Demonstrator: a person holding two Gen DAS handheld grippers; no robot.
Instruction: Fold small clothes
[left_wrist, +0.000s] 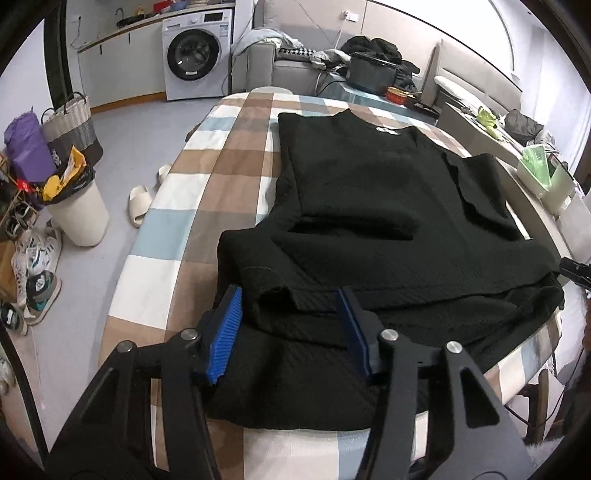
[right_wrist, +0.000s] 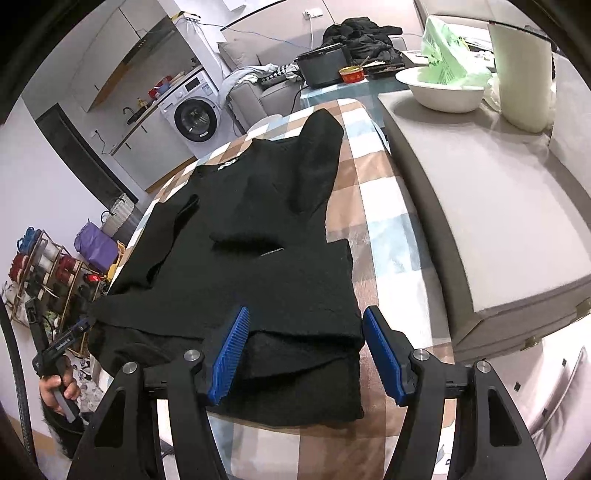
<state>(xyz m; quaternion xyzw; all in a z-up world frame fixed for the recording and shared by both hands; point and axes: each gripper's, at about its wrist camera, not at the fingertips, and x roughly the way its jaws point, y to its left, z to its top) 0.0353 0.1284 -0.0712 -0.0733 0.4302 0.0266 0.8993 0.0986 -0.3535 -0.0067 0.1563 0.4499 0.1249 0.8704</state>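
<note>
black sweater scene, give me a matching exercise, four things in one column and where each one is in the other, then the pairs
Things:
1. black sweater
2. washing machine
3. white bowl
4. slippers

Places:
A. on the floor beside the table
B. spread on the checked tablecloth
C. under the far counter
D. on the grey surface to the right, green bag in it

Pairs: 1-B, 2-C, 3-D, 4-A

A washing machine (left_wrist: 194, 55) is built in under a counter (left_wrist: 147, 20); a grey sofa (left_wrist: 291, 70) is set beside it, above pale floor (left_wrist: 110, 147).
</note>
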